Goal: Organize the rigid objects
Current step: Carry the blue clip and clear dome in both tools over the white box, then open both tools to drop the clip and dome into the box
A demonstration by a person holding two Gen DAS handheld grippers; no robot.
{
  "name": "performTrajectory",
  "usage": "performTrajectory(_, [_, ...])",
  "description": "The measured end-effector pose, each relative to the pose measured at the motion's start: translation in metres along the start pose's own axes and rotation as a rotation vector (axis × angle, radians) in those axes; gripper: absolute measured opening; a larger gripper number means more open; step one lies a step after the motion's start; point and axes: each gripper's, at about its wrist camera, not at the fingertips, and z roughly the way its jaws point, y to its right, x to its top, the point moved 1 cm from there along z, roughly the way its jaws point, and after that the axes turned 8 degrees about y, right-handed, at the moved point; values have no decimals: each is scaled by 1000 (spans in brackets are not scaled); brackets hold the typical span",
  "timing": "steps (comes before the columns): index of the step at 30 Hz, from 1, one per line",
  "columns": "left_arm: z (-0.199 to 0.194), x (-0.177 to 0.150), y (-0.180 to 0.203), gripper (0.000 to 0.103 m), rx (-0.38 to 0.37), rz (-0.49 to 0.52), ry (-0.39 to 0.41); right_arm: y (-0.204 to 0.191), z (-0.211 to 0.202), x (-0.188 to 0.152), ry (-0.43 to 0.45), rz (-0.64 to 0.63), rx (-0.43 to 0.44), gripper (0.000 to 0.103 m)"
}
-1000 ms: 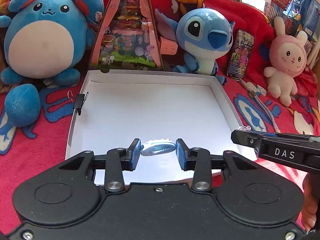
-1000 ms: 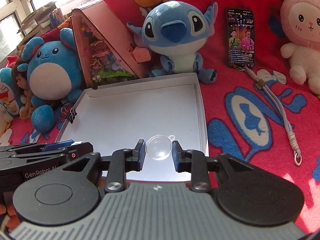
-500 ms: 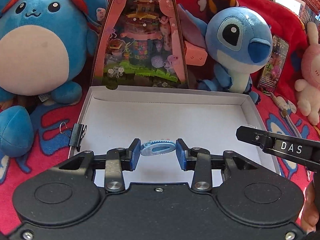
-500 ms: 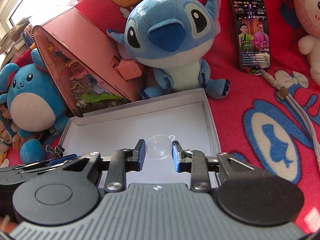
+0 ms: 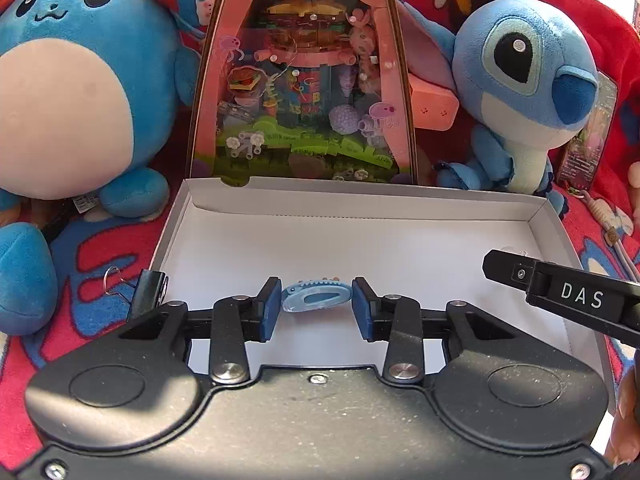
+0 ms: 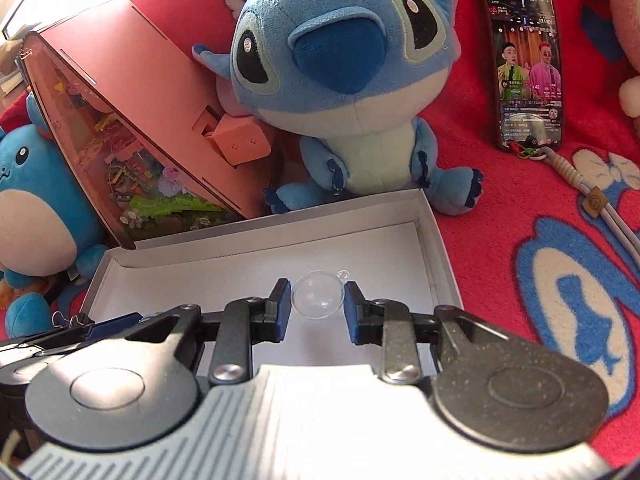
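Note:
My left gripper (image 5: 316, 304) is shut on a small light-blue oval hair clip (image 5: 317, 301), held over the near part of a shallow white box (image 5: 360, 204). My right gripper (image 6: 314, 306) is shut on a clear plastic ball (image 6: 318, 295) with a small loop on top, above the same white box (image 6: 430, 236) near its right wall. In the left wrist view the right gripper's black finger marked DAS (image 5: 560, 290) reaches in over the box's right side. The box floor shows nothing lying on it.
A black binder clip (image 5: 148, 290) grips the box's left wall. Behind the box stand a pink diorama house (image 5: 304, 80), a round blue plush (image 5: 64, 88) and a blue big-eared plush (image 6: 344, 80). A phone (image 6: 526, 68) with a strap lies on the red blanket at right.
Both grippers have moved forward and lower over the box, each keeping its object. The plush toys and the pink house now look larger and closer.

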Motion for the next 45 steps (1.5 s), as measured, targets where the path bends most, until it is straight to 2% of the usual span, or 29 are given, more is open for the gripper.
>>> performTrajectory(18, [5,-7,5,37,12,57,46,-2,13,-4,-9,-36,-22,33])
performTrajectory(24, [4,-10,9,37,16,82,57,-1,13,-5,-6,-27,-17,37])
performTrajectory(27, [2,-10,8,40,1,88,53,0,11,-5,-3,-23,-17,37])
performTrajectory(29, [-1,-10,7,48,-5,85,55,0,8,-6,0,-19,-15,53])
performTrajectory(33, [-12,-12,6,57,-12,99,70,0,1,-9,11,-22,-13,59])
performTrajectory(37, [-27,-15,5,72,-6,110,99,0,-11,-12,42,-40,3,65])
performTrajectory(45, [-64,-22,1,78,-19,120,153,-5,-45,-15,121,-122,9,79])
